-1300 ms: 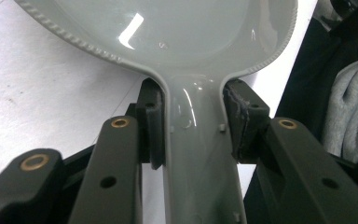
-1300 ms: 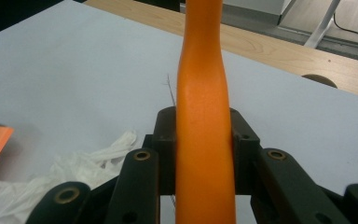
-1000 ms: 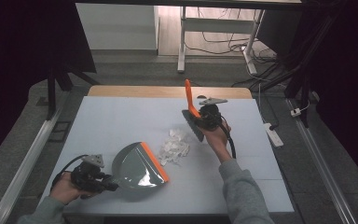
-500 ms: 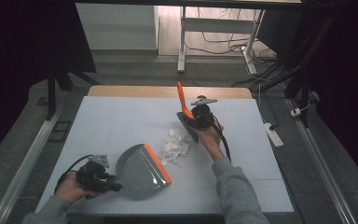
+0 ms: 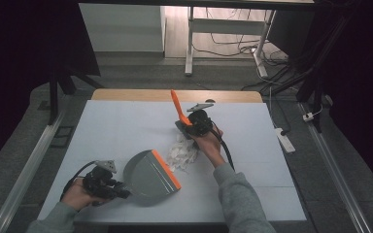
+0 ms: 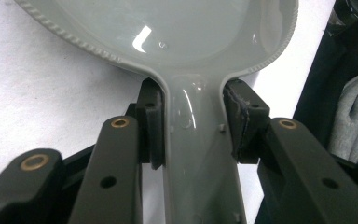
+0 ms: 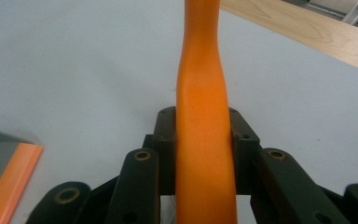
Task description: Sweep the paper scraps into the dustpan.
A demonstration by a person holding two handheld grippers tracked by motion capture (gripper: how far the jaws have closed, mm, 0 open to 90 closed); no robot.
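Grey plastic dustpan with an orange front lip [image 5: 150, 174] lies flat on the pale blue-white table top [image 5: 116, 126], near its front edge. All positions are taken from this pan.

Left gripper [image 5: 119, 188] sits just behind the pan's handle end, held in the person's left hand [image 5: 80, 194]. In the left gripper view its two black jaws are pinched on the pan's narrow grey handle, one pad on each side, both touching.

Heap of crumpled white paper scraps [image 5: 182, 151] lies just in front of the orange lip, touching or nearly touching it; exact contact cannot be told.

Beyond the scraps, on the far side from the pan, the right gripper [image 5: 190, 127] is held in the person's right hand [image 5: 208, 143]. Its jaws are clamped on the orange plastic handle of a hand brush [image 5: 178, 108], which rises tilted up and away. The right gripper view shows the handle [image 7: 203, 121] pressed between both pads. Dark brush head sits low at the scraps' far edge.
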